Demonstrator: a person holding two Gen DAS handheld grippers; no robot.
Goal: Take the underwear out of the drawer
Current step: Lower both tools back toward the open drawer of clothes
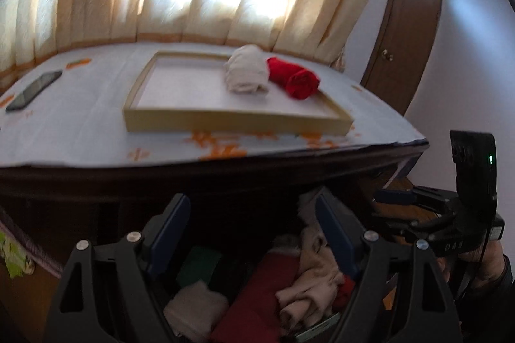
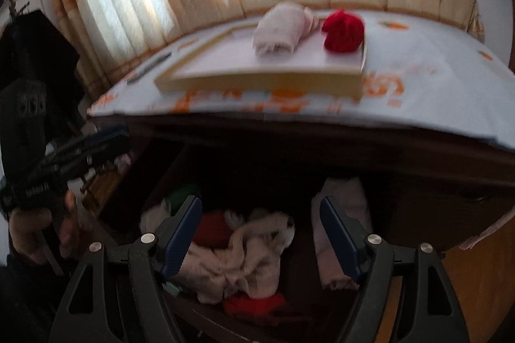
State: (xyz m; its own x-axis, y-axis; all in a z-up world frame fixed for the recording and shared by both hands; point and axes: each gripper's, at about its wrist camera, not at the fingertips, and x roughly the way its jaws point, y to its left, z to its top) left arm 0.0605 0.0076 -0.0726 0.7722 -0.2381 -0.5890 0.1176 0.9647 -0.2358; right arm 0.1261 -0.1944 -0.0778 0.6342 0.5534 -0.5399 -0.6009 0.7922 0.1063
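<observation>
**Item: open drawer of underwear, both tongs above it, nothing yet gripped**

- Left gripper (image 1: 254, 233): jaws wide apart, nothing between the pads. It hangs over the drawer (image 2: 167, 169), tilted downward.
- Right gripper (image 2: 260, 230): jaws equally wide, nothing held. It is aimed at a crumpled cream garment (image 2: 244, 256).
- Contents of drawer: the crumpled cream garment (image 1: 309, 281) at middle; a dark red folded piece (image 1: 260, 294) beside it; a pale folded piece (image 1: 196, 307) and a green one (image 1: 199, 265) further left; a pale pink folded piece (image 2: 338, 233) at the far right. All lie loose and touching.
- Dresser top: shallow tray (image 1: 231, 117) bearing a rolled cream garment (image 1: 248, 72) and a rolled red garment (image 1: 296, 79), side by side. A phone (image 1: 35, 88) lies well apart.

Handling note, as judgement: the step is the descent to pick one piece. Choose the crumpled cream garment, as it stands highest and offers raised folds. Close on a thick fold, not a thin edge, so soft cloth does not slip. Lift straight up, clear of the dresser's front edge, watching that neighbouring pieces do not trail along.
</observation>
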